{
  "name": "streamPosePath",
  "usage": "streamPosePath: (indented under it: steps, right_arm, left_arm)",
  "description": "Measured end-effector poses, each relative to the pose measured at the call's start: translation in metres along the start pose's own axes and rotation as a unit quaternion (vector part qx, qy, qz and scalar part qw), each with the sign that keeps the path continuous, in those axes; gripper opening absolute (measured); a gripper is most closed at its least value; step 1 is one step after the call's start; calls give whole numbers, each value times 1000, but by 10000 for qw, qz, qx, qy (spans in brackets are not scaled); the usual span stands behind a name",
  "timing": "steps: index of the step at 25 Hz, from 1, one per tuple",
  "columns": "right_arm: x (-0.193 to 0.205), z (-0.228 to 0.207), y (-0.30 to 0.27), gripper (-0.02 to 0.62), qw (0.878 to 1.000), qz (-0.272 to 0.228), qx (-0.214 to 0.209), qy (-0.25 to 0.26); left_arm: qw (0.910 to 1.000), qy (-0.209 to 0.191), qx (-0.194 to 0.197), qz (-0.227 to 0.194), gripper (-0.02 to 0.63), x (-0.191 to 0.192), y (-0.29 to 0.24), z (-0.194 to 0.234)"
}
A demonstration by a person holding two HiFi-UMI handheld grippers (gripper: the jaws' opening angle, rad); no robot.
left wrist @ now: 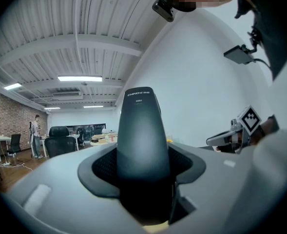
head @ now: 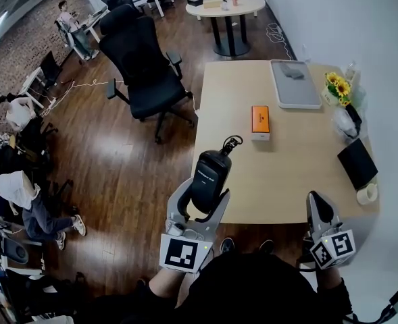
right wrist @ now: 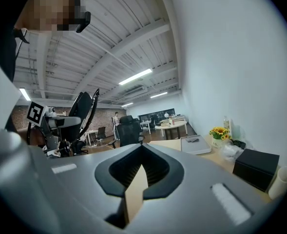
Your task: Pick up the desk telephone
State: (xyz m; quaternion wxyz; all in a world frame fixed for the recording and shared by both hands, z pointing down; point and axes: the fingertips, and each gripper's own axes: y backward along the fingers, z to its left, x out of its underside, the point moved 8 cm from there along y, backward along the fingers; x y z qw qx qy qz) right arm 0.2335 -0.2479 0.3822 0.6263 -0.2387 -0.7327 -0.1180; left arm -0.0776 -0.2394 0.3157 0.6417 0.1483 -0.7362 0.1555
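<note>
The black telephone handset (head: pixel 211 173) is off the desk, at the desk's near left corner, its coiled cord (head: pixel 231 142) curling up from its far end. My left gripper (head: pixel 202 198) is shut on it, one grey jaw on either side. In the left gripper view the handset (left wrist: pixel 142 140) stands up between the jaws and fills the centre. The right gripper view shows that handset (right wrist: pixel 83 110) at the left. My right gripper (head: pixel 319 206) hovers at the desk's near edge, shut, holding nothing; its jaws (right wrist: pixel 139 179) meet with only a thin slit.
On the wooden desk (head: pixel 300 154) lie an orange box (head: pixel 260 122), a grey tray (head: pixel 294 84), sunflowers (head: pixel 338 86), a black box (head: pixel 357 162) and a white roll (head: pixel 367 193). A black office chair (head: pixel 144 66) stands left of the desk, a round table (head: pixel 234 5) beyond. People sit far left.
</note>
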Motion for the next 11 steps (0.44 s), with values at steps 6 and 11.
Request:
streamPosePath:
  steps: [6, 11]
  right_arm:
    - [2, 0, -2, 0, 10000, 39, -20, 9]
    - [6, 1, -3, 0, 10000, 43, 3, 14]
  left_arm:
    - [10000, -73, -7, 28, 261, 1, 0, -1]
    - [9999, -103, -12, 77, 261, 7, 0, 0]
